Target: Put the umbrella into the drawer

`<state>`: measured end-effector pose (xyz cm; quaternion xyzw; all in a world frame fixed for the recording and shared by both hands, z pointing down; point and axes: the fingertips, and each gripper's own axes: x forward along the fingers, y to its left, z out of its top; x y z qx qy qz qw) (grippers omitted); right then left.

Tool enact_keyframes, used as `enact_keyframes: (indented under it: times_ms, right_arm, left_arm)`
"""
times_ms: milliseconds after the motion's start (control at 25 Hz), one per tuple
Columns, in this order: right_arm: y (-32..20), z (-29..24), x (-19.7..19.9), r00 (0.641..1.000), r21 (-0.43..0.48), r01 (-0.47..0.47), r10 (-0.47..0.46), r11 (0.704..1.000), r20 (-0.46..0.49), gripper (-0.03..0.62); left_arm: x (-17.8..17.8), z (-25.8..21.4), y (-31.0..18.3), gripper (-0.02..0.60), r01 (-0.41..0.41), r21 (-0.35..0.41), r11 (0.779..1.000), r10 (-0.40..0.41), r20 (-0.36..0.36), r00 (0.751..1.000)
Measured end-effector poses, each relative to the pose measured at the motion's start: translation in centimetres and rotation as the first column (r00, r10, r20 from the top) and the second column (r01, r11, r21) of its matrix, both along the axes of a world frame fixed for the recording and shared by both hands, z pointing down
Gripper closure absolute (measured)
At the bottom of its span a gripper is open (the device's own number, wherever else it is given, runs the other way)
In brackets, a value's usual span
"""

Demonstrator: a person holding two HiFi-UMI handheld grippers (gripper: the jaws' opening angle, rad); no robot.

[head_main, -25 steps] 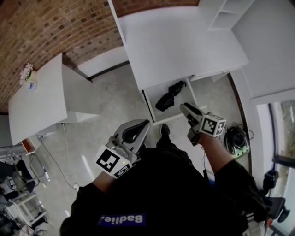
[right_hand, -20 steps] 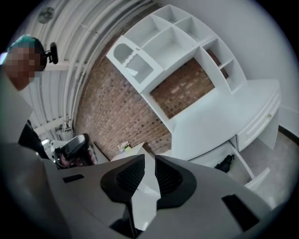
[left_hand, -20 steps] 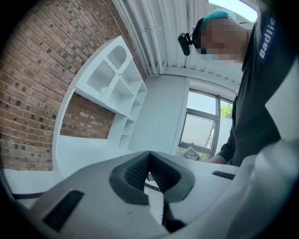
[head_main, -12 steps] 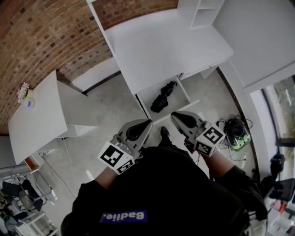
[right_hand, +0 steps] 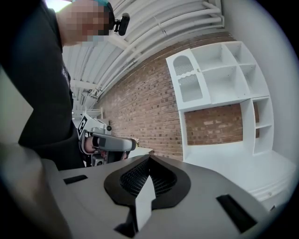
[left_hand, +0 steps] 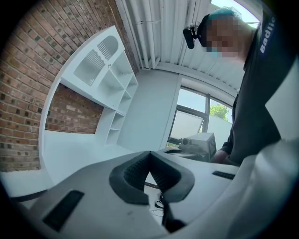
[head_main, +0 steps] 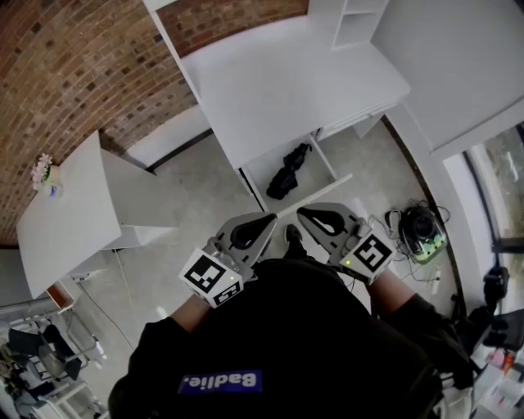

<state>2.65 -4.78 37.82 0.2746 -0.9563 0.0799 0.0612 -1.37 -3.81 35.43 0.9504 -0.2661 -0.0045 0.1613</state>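
Observation:
A black folded umbrella (head_main: 289, 173) lies loose in the open white drawer (head_main: 321, 186) under the desk, with no gripper near it. Both grippers are held close to the person's chest, well back from the drawer and above the floor. My left gripper (head_main: 266, 219) (left_hand: 149, 153) points level, its dark pads meet at the tips, and it holds nothing. My right gripper (head_main: 304, 213) (right_hand: 149, 158) is shut and empty too, its tips close to the left gripper's tips. The left gripper (right_hand: 112, 142) also shows in the right gripper view.
The white desk (head_main: 286, 74) carries a shelf unit (head_main: 348, 20) against the brick wall. A white side table (head_main: 57, 213) with a small flower pot (head_main: 45, 173) stands at the left. A green and black device with cables (head_main: 419, 229) lies on the floor at the right.
The right gripper drew back from the drawer front, rose and rolled over, ending beside the left gripper. The umbrella stayed in the drawer. The left gripper barely shifted.

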Motion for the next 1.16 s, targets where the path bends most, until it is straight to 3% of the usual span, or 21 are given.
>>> enact_keyframes:
  times_ms: [1160]
  right_arm:
    - [-0.08, -0.5, -0.52, 1.0, -0.008, 0.003, -0.003, 1.0, 0.015, 0.565]
  left_arm:
    - [-0.6, -0.31, 0.69, 0.584, 0.011, 0.007, 1.0, -0.011, -0.003, 1.0]
